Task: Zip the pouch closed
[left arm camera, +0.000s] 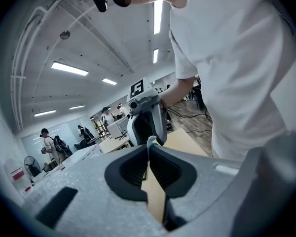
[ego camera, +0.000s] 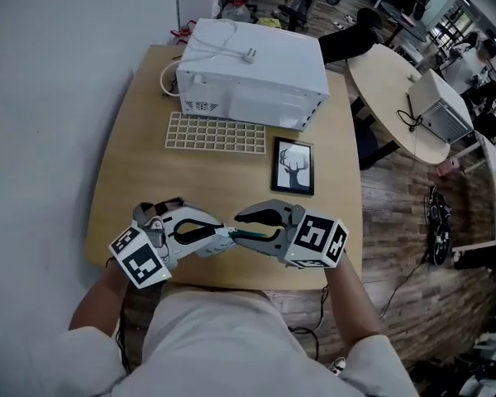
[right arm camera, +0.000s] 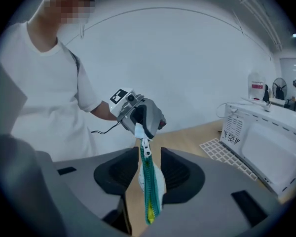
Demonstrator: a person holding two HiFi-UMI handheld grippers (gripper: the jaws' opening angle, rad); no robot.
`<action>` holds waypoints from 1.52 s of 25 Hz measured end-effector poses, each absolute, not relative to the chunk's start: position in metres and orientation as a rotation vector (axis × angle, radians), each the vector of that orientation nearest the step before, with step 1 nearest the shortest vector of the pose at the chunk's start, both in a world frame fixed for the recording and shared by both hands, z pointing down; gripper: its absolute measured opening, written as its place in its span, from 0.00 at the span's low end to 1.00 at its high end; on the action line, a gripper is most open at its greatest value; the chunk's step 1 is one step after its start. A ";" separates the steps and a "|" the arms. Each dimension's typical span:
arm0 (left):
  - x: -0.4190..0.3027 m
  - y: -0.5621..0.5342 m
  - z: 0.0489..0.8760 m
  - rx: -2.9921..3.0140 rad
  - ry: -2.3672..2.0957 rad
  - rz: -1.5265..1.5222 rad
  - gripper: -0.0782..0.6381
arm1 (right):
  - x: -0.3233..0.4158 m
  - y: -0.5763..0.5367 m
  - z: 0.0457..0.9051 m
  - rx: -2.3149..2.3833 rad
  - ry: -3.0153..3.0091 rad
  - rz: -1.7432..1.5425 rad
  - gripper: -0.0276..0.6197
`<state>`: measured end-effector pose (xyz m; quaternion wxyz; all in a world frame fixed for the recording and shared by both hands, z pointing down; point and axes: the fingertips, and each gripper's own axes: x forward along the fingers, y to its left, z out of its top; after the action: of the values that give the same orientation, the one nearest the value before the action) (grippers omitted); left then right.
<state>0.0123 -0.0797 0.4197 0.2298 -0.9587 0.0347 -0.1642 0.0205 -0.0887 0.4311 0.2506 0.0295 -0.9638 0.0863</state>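
A small white pouch (ego camera: 230,233) with a teal zipper (right arm camera: 149,186) hangs in the air over the front of the wooden table (ego camera: 124,180), stretched between both grippers. My left gripper (ego camera: 222,232) is shut on the pouch's thin white end tab (left arm camera: 149,143); in the right gripper view it holds that tab at the far end (right arm camera: 137,129). My right gripper (right arm camera: 149,169) faces it, with the pouch body between its pads, which touch both sides. The metal zipper pull (right arm camera: 146,147) sits near the tab end. Yellow lining shows at the near end.
A white microwave (ego camera: 252,73) with a loose cable stands at the back of the table. In front of it lie a white lattice mat (ego camera: 217,133) and a framed deer picture (ego camera: 293,165). A round table (ego camera: 388,89) with another appliance stands to the right.
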 end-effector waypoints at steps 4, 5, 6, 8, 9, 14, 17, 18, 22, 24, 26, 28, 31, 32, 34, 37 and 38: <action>0.013 -0.077 0.406 -2.616 0.095 -0.437 0.14 | 0.016 -0.084 0.411 -0.034 -2.713 0.363 0.24; 0.013 -0.076 0.404 -2.612 0.097 -0.435 0.14 | 0.016 -0.082 0.407 -0.049 -2.729 0.377 0.22; 0.014 -0.075 0.402 -2.609 0.099 -0.434 0.14 | 0.016 -0.082 0.405 -0.056 -2.739 0.381 0.19; 0.015 -0.074 0.399 -2.601 0.103 -0.437 0.14 | 0.016 -0.081 0.402 -0.064 -2.746 0.368 0.16; 0.015 -0.073 0.399 -2.598 0.102 -0.440 0.14 | 0.016 -0.080 0.402 -0.063 -2.743 0.358 0.15; 0.020 -0.073 0.399 -2.579 0.100 -0.464 0.14 | 0.021 -0.079 0.403 -0.057 -2.714 0.311 0.13; 0.022 -0.074 0.399 -2.578 0.106 -0.466 0.14 | 0.025 -0.080 0.402 -0.052 -2.719 0.298 0.12; 0.023 -0.074 0.398 -2.585 0.110 -0.462 0.14 | 0.026 -0.081 0.401 -0.043 -2.721 0.300 0.12; 0.026 -0.078 0.388 -2.632 0.151 -0.399 0.14 | 0.029 -0.084 0.391 -0.006 -2.757 0.341 0.11; 0.028 -0.080 0.386 -2.640 0.161 -0.374 0.15 | 0.030 -0.086 0.388 -0.002 -2.767 0.343 0.11; 0.030 -0.081 0.386 -2.642 0.156 -0.369 0.15 | 0.032 -0.087 0.389 0.005 -2.755 0.338 0.11; 0.031 -0.082 0.387 -2.640 0.152 -0.368 0.15 | 0.033 -0.088 0.391 0.013 -2.743 0.344 0.11; 0.032 -0.083 0.386 -2.636 0.152 -0.353 0.16 | 0.035 -0.091 0.393 0.032 -2.735 0.361 0.11; 0.032 -0.083 0.384 -2.633 0.153 -0.344 0.17 | 0.035 -0.092 0.394 0.039 -2.730 0.363 0.11; 0.032 -0.083 0.382 -2.624 0.154 -0.336 0.21 | 0.034 -0.092 0.397 0.045 -2.720 0.364 0.11; 0.030 -0.084 0.384 -2.607 0.152 -0.359 0.21 | 0.032 -0.094 0.398 0.045 -2.708 0.367 0.11; 0.030 -0.085 0.386 -2.597 0.153 -0.374 0.20 | 0.031 -0.095 0.399 0.044 -2.704 0.366 0.11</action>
<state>0.0295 -0.0848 0.3856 0.2539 -0.9557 0.0564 -0.1375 0.0308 -0.0948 0.3992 0.2048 0.0159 -0.9698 0.1314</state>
